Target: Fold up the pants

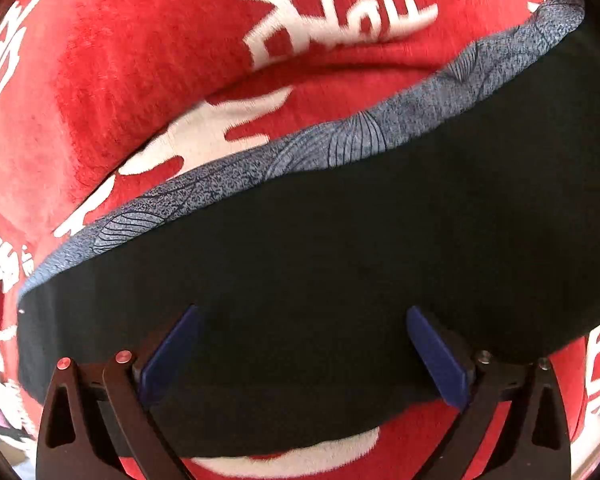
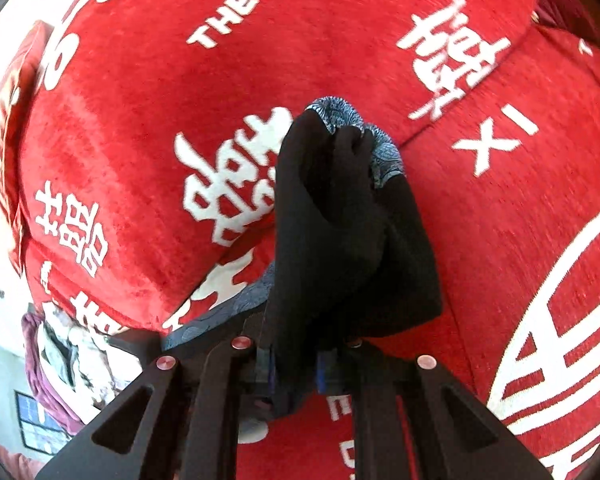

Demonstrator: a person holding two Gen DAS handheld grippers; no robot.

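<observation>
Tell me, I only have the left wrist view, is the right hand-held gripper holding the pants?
Observer: Yes. The right hand-held gripper is shut on a bunched fold of the black pants.
Operator: Is that fold lying on the red blanket?
Observer: No, it stands up out of the fingers, clear of the red blanket.
Operator: Any patterned trim there?
Observer: Yes, the blue patterned band shows at the top of the bunch.
</observation>
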